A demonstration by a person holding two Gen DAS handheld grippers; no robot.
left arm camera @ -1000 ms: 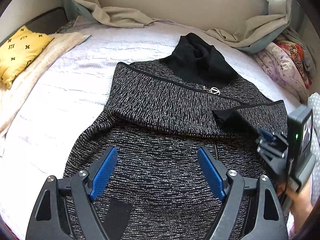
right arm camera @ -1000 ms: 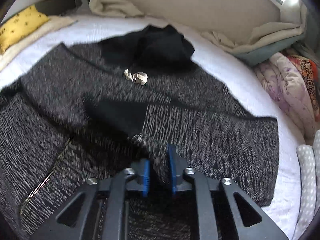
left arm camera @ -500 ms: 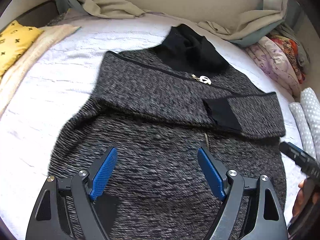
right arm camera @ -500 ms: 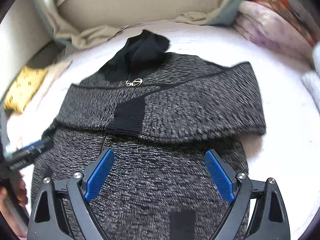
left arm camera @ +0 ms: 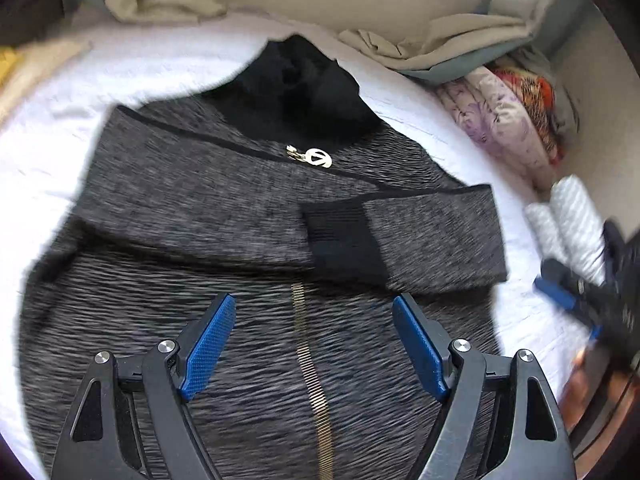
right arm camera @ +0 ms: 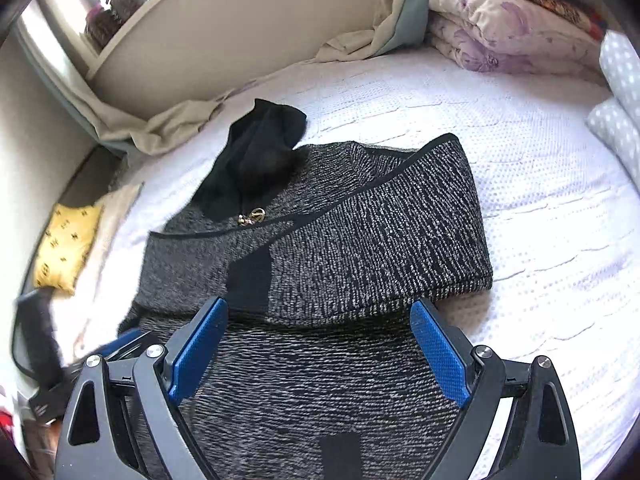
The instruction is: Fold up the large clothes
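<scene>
A: What is taking up most of the scene?

B: A white bedspread [right arm camera: 520, 184] is covering the bed, and a grey-and-black knit jacket [right arm camera: 320, 380] is lying flat on the middle of it. Its long axis is running from the grippers at the near edge toward the far wall, with the black collar [right arm camera: 256, 160] pointing away, toward the wall.

A: How is the jacket arranged?

B: Both sleeves are lying folded across the chest, crosswise to the long axis. The right-hand sleeve [right arm camera: 380, 240] is resting on top, its black cuff [right arm camera: 250, 280] ending near the centre. A gold zipper [left arm camera: 310, 364] is running down the middle of the front, and a round zip pull [left arm camera: 316, 157] is sitting just below the collar.

A: And the hands?

B: Both are hovering above the jacket's lower half, tilting down toward it. The left gripper [left arm camera: 312, 344] is narrowing slightly, its blue pads spread wide with only the fabric below showing between them. The right gripper [right arm camera: 320, 354] is also gaping wide, gripping nothing.

A: Anything around the edges?

B: Folded floral bedding [right arm camera: 512, 28] is sitting at the far right, and a yellow cushion [right arm camera: 66, 248] at the left.
</scene>
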